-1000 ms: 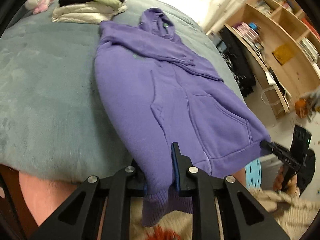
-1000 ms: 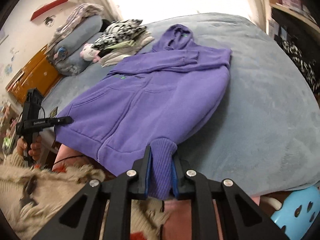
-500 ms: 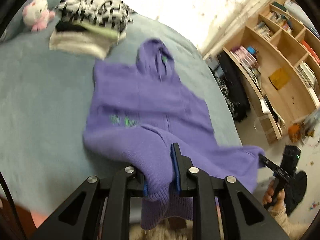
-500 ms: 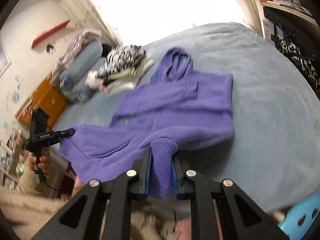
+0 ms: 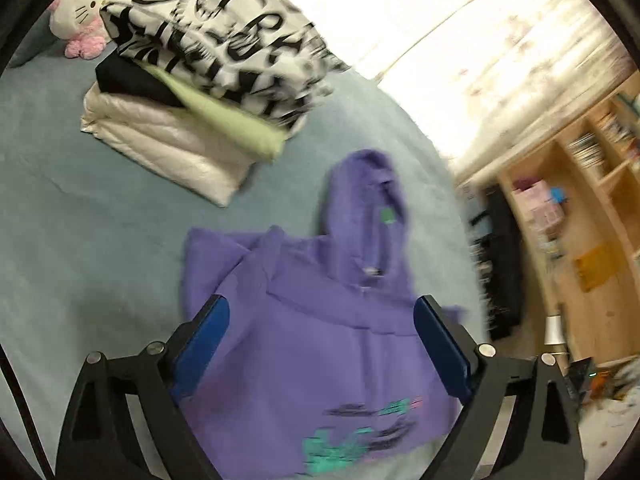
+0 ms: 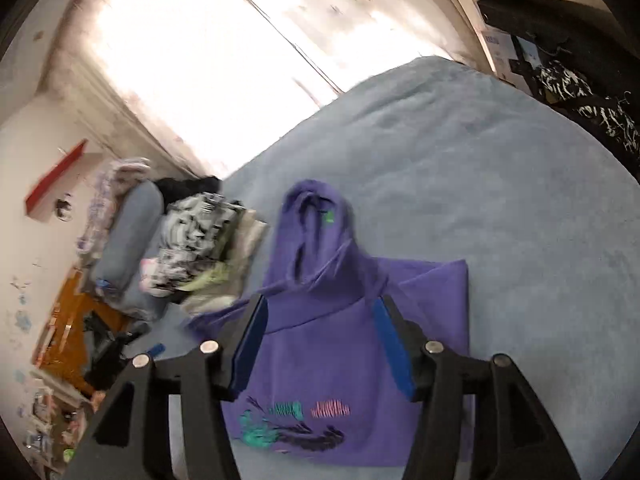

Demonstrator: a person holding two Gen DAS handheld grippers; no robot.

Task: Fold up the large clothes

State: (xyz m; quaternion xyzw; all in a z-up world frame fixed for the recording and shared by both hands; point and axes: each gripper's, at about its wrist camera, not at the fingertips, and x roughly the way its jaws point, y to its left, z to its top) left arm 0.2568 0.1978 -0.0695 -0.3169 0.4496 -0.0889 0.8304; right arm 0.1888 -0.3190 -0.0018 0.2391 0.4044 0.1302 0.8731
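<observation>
Left wrist view: left gripper (image 5: 322, 334), black w/ blue pads, jaws wide apart & opening, nothing pinched; purple fleece hoodie (image 5: 320, 344) lies folded on grey-blue bed (image 5: 80, 248) below & between the fingers, hood toward frame centre, printed side up at bottom. Stack of folded clothes (image 5: 200, 80) upper left, pink-white plush toy (image 5: 82, 8) beside it. Right wrist view: right gripper (image 6: 318, 340) jaws parted, opening, not touching cloth; hoodie (image 6: 344, 352) under it, bottom centre. Pics blurred.
</observation>
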